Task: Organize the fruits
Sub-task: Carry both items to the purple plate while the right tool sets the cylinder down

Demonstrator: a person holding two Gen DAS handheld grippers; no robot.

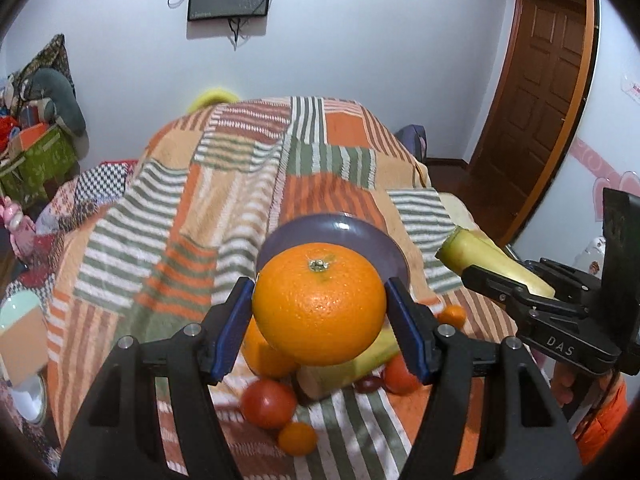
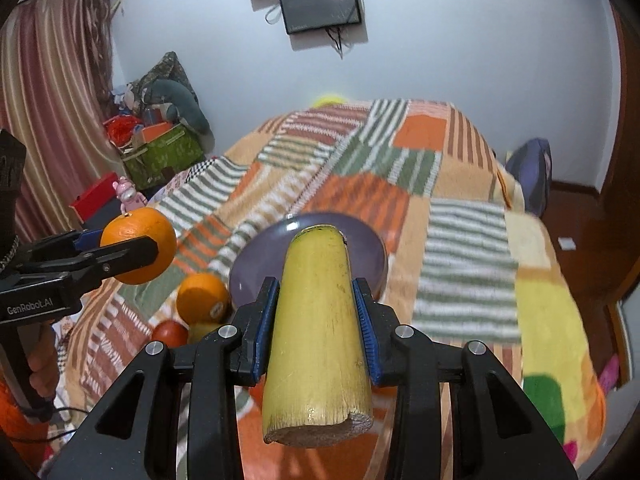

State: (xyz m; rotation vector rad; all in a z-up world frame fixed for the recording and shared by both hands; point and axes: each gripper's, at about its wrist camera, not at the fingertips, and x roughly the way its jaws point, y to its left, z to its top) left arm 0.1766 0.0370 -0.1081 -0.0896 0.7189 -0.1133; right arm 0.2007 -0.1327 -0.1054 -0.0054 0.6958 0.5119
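Note:
My left gripper (image 1: pixel 319 300) is shut on a large orange (image 1: pixel 319 302) and holds it above the bed, in front of a purple plate (image 1: pixel 360 240). My right gripper (image 2: pixel 316 320) is shut on a thick yellow-green cane piece (image 2: pixel 318 336), held over the same purple plate (image 2: pixel 256 272). The right gripper with the cane (image 1: pixel 480 258) shows at the right of the left wrist view. The left gripper with the orange (image 2: pixel 138 250) shows at the left of the right wrist view. The plate looks bare.
On the striped blanket (image 1: pixel 224 200) below my left gripper lie a second orange (image 2: pixel 203 298), a tomato (image 1: pixel 268 404), a small tangerine (image 1: pixel 297 438), another cane piece (image 1: pixel 340 372) and more small fruits. A wooden door (image 1: pixel 540 92) stands at right. Clutter fills the left corner.

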